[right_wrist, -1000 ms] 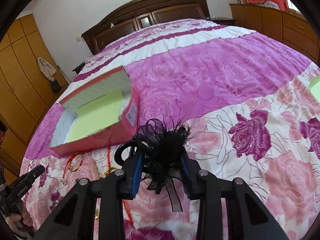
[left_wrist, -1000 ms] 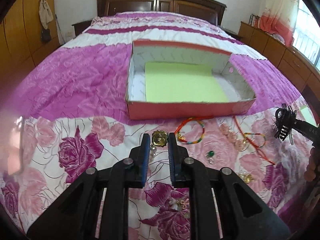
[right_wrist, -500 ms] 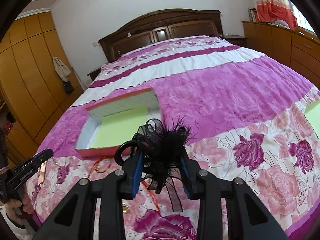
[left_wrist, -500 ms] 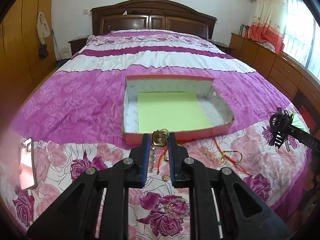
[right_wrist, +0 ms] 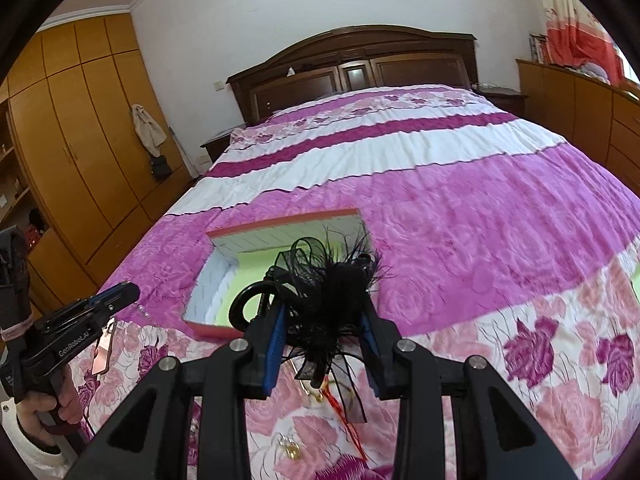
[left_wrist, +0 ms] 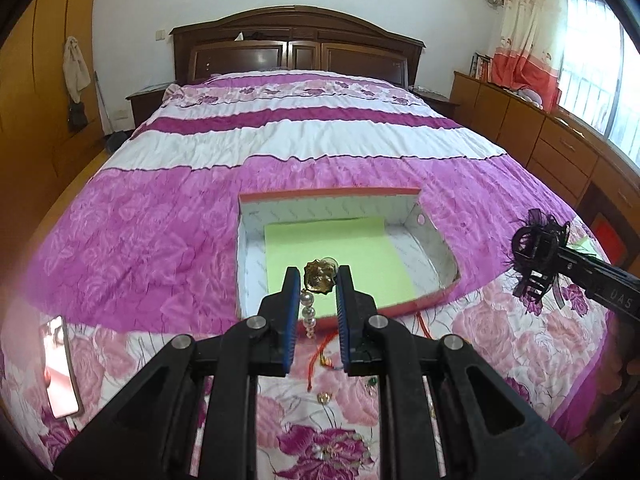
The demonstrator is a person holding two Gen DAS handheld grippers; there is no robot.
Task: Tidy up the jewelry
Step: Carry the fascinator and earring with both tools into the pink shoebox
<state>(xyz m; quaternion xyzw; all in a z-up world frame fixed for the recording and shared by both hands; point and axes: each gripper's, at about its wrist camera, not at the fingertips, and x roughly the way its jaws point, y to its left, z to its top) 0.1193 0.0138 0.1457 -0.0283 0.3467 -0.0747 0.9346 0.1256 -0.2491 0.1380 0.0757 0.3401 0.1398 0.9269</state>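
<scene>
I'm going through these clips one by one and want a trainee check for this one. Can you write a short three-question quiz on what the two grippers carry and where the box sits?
1. True or false: the left gripper is shut on a gold brooch with pearls hanging from it.
2. What does the right gripper hold?
A. a red string bracelet
B. a black feathered hair clip
C. a phone
3. Fill in: the open box on the bed is lined with a ___ sheet.

Key: 1 true; 2 B; 3 green
</scene>
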